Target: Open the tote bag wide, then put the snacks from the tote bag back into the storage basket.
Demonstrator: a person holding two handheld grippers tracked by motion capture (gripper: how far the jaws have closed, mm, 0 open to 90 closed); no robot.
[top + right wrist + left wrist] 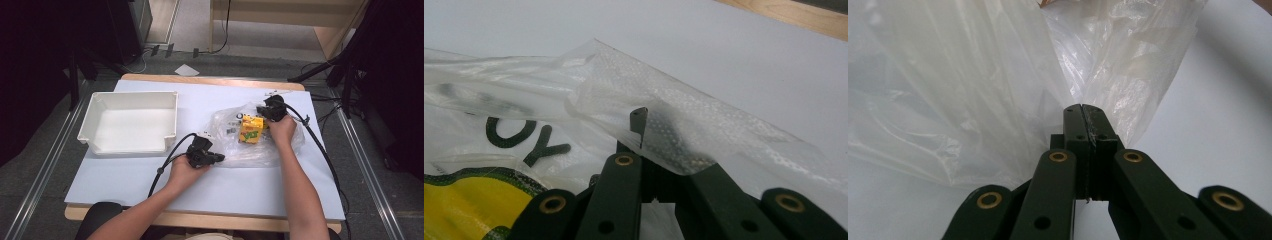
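Table (150,175): one bag (240,150), two tools (220,158) (263,111).

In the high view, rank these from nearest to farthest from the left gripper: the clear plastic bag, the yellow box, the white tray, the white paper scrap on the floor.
1. clear plastic bag: pinched in the left gripper, just to its right.
2. yellow box: inside the bag, up and to the right.
3. white tray: on the table's left side.
4. white paper scrap: on the floor beyond the table's far edge.
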